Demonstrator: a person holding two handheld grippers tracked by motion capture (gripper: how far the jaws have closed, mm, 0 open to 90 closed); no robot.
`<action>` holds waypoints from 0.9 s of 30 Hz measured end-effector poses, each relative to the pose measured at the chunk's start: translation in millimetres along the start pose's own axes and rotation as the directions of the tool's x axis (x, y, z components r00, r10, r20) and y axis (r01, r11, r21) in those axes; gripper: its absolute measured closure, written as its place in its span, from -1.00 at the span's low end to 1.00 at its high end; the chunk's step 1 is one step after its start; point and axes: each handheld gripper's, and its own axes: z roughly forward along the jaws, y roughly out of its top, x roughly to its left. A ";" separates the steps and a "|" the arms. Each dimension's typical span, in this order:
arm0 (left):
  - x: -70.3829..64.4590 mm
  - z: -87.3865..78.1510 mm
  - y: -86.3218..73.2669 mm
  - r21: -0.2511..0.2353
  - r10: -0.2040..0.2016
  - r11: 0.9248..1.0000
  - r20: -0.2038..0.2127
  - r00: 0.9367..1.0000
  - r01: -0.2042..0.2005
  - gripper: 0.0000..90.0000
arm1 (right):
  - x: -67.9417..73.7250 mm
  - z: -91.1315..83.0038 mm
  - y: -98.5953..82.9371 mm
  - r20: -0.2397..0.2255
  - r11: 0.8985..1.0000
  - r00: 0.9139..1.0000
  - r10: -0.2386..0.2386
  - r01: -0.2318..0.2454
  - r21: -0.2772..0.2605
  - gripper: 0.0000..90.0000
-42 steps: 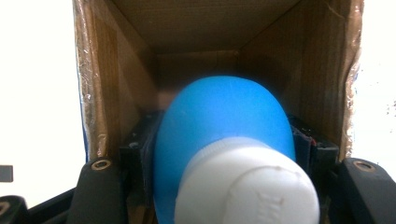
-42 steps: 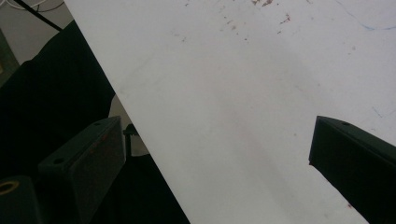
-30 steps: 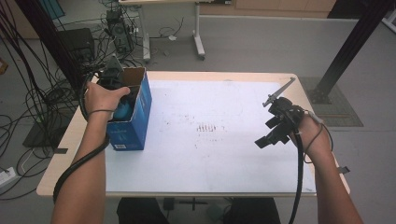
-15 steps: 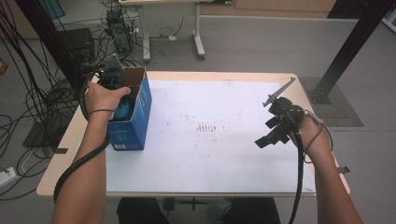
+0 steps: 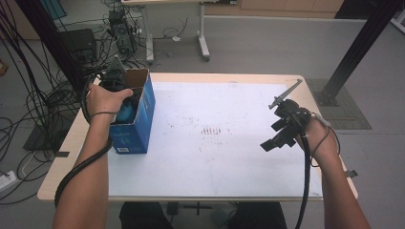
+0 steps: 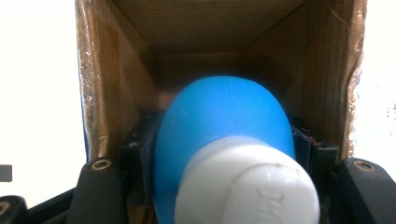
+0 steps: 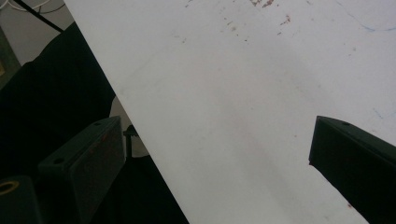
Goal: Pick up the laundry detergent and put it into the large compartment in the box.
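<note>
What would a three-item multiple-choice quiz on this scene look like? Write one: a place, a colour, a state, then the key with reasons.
1. Where is the blue bottle?
A. Flat on the white tabletop
B. Inside the open cardboard box, between the left gripper's jaws
C. In the right gripper

2. What colour is the bottle's cap?
A. White
B. Red
C. Black

3. How is the right gripper?
A. Shut on the bottle
B. Shut on the box
C. Open, holding nothing

Key: 1 B, the left gripper view shows the bottle clamped within the box's brown walls. 2 A, the cap nearest that camera is white. 3 C, the right gripper view shows its jaws wide apart over the bare table.
</note>
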 end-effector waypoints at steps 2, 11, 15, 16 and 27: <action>0.1 -0.1 -0.1 0.000 0.000 1.000 0.000 1.000 0.000 -0.17 | 0.3 -0.1 0.1 0.001 1.000 1.000 0.001 -0.001 0.000 -0.92; 0.4 0.1 -0.2 -0.005 -0.006 1.000 -0.001 1.000 0.006 -0.17 | 0.1 -0.3 -0.2 0.001 1.000 1.000 -0.002 0.002 0.000 -0.92; 0.0 0.1 0.0 -0.002 -0.005 1.000 -0.002 1.000 0.005 -0.17 | 0.6 -0.1 -0.1 0.001 1.000 1.000 0.000 0.000 0.000 -0.92; 0.3 0.1 0.0 -0.002 -0.005 1.000 -0.001 1.000 0.005 -0.17 | 0.5 0.0 -0.1 0.001 1.000 1.000 -0.002 0.002 0.002 -0.92; 2.4 0.3 -0.2 -0.003 -0.018 1.000 0.010 1.000 0.018 -0.18 | 1.0 -0.1 0.1 0.001 1.000 1.000 0.000 -0.001 0.003 -0.92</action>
